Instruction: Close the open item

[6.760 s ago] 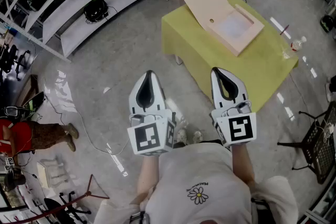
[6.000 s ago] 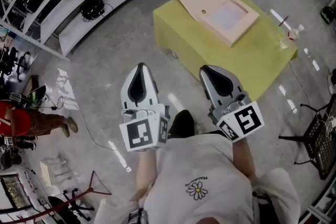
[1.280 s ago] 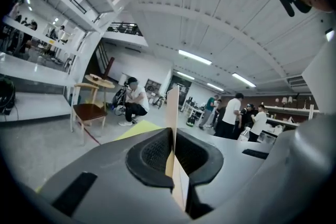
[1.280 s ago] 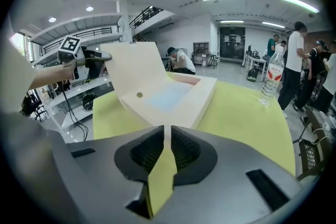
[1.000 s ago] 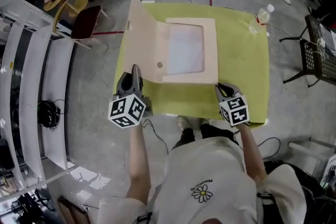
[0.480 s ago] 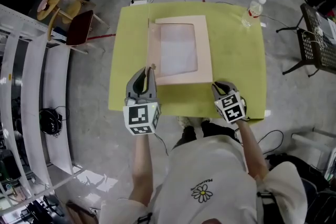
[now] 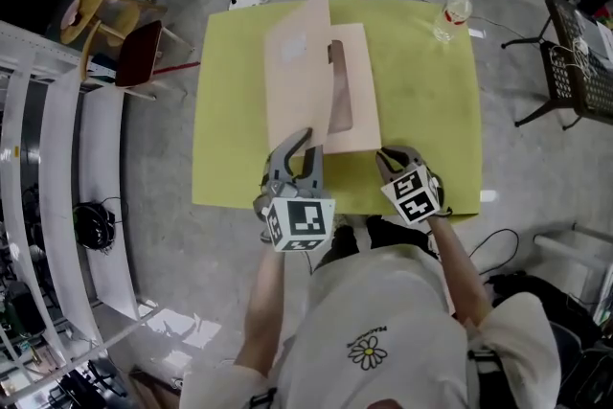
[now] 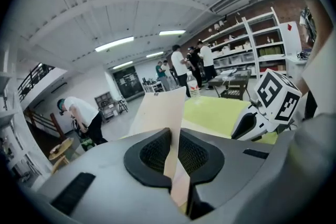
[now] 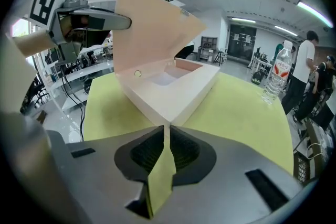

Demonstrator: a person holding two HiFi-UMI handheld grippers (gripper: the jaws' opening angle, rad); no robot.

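While the lid (image 7: 297, 62) of the box (image 7: 360, 81) is stood roughly upright over its base, in the middle of the counter (image 7: 431, 110), the head view shows the left tongs (image 7: 305, 145) clamped on the lid's near edge; the right tongs (image 7: 388, 158) are set just beside the box's near right corner; 1 bottle (image 7: 453, 11) stands well apart at the far right corner, and 2 chairs (image 7: 144, 53) are kept off to the left on the floor, so nothing is found in the lid's way.

From the left gripper view, the thin lid (image 8: 157, 113) is seen pinched only by its edge; a slip is judged possible, by which the lid would be dropped hard or let fall back open; people (image 8: 181, 63) are seen far behind.

From the right gripper view, the right tongs are shut on a fold of the yellow-green cloth (image 9: 163, 165), with the box corner (image 9: 170, 113) just ahead; if that fold is pulled, the cloth could be dragged, the box shifted and the bottle (image 9: 275, 78) toppled.
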